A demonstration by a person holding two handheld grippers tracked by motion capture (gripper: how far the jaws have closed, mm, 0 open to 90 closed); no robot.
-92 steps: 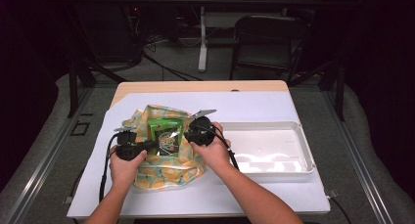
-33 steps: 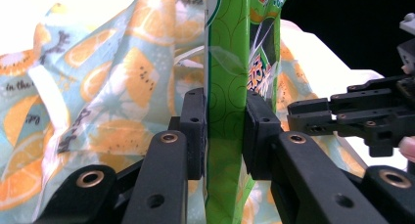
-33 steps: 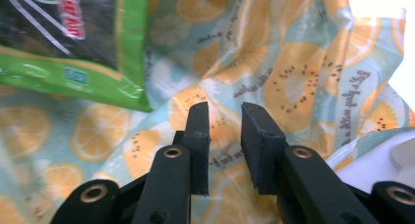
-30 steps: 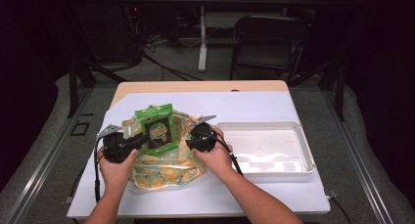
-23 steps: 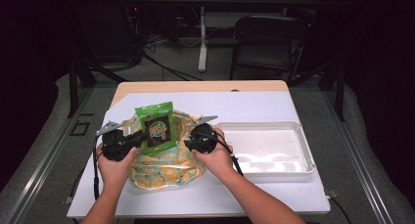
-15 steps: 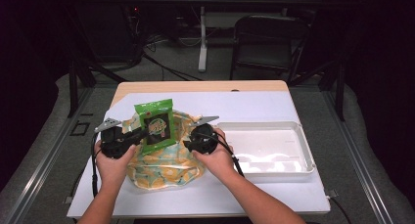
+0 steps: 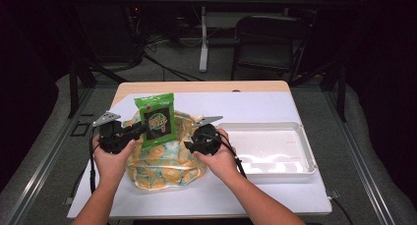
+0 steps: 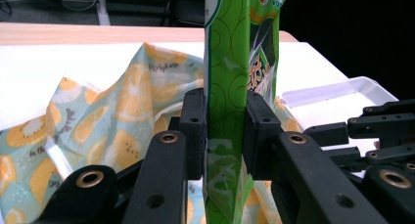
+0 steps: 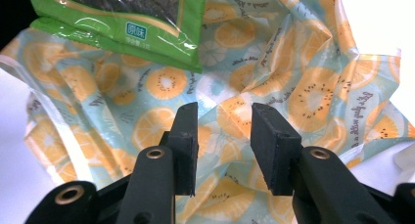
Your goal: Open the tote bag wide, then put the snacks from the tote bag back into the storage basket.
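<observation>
A green snack packet point(image 7: 157, 118) stands upright above a crumpled fruit-print bag point(image 7: 164, 158) on the white table. My left gripper point(image 7: 140, 130) is shut on the packet's lower edge; in the left gripper view its pads clamp the green packet point(image 8: 230, 97) from both sides. My right gripper point(image 7: 189, 145) hovers over the bag's right side, and its jaws have just been opening. In the right gripper view nothing sits between its pads point(image 9: 222, 141); the fruit-print bag point(image 9: 274, 77) lies below them and the packet's bottom edge point(image 9: 122, 18) shows at the upper left.
A white plastic tray point(image 7: 295, 166) lies on the table to the right of the bag, also visible as the tray point(image 8: 337, 94) in the left gripper view. A dark chair point(image 7: 265, 43) and stand legs are beyond the table's far edge.
The left gripper has lifted the green packet up out of the bag. The right gripper has let go of the bag and opened its jaws.
</observation>
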